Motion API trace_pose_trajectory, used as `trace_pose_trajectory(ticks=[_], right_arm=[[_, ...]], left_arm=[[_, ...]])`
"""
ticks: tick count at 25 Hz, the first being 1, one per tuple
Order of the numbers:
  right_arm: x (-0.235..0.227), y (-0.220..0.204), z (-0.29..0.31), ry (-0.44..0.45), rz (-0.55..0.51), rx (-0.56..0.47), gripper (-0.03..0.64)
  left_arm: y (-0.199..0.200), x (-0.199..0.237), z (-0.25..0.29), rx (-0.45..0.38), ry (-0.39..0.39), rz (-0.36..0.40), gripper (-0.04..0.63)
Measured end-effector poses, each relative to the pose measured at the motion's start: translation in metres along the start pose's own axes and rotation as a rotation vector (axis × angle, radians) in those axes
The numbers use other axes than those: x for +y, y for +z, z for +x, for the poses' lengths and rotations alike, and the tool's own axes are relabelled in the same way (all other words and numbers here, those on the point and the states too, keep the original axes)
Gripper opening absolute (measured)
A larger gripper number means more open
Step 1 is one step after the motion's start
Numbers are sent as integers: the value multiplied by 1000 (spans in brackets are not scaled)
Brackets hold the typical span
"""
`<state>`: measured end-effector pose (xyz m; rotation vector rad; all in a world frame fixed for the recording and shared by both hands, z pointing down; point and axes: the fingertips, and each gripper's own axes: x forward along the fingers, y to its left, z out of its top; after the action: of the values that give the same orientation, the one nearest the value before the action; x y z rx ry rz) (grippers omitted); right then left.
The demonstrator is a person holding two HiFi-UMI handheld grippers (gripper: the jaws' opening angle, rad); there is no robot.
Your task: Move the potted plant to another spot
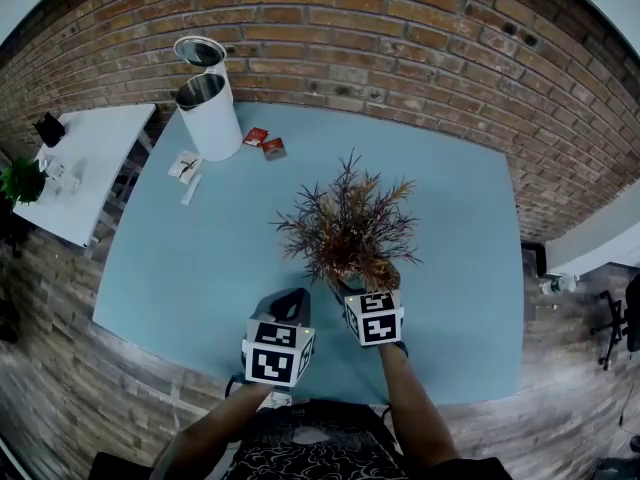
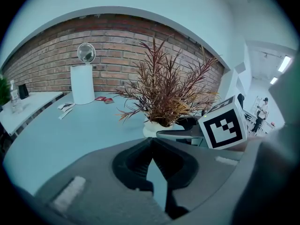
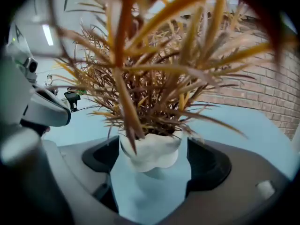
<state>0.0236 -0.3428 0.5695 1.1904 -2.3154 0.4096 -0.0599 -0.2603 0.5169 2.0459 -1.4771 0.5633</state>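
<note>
The potted plant [image 1: 345, 230], reddish-brown spiky leaves in a small white pot [image 3: 150, 154], stands on the light blue table [image 1: 180, 258], nearer its front edge. My right gripper [image 3: 151, 146] is open, its jaws standing wide on either side of the pot with a little gap on each side. In the head view the right gripper [image 1: 362, 293] sits just in front of the plant, its marker cube toward me. My left gripper [image 2: 150, 142] is shut with nothing in it; it hovers to the left of the pot [image 2: 157, 128], short of it.
A tall white bin [image 1: 212, 118] with a raised lid stands at the table's far left. Two red packets [image 1: 264, 143] and some white sachets [image 1: 186, 165] lie beside it. A white side table [image 1: 90, 158] stands further left. A brick wall [image 1: 400, 38] runs behind the table.
</note>
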Motion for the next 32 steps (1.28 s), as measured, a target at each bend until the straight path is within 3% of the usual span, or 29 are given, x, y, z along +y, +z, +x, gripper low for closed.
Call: trace_pose_trajectory(ticks=[10, 32], right_arm=[[3, -1, 18, 33, -25, 15, 448], [12, -9, 8, -26, -6, 21, 459]], left_arm=[[-1, 9, 4, 17, 12, -10, 0], [-11, 13, -11, 7, -13, -6, 0]])
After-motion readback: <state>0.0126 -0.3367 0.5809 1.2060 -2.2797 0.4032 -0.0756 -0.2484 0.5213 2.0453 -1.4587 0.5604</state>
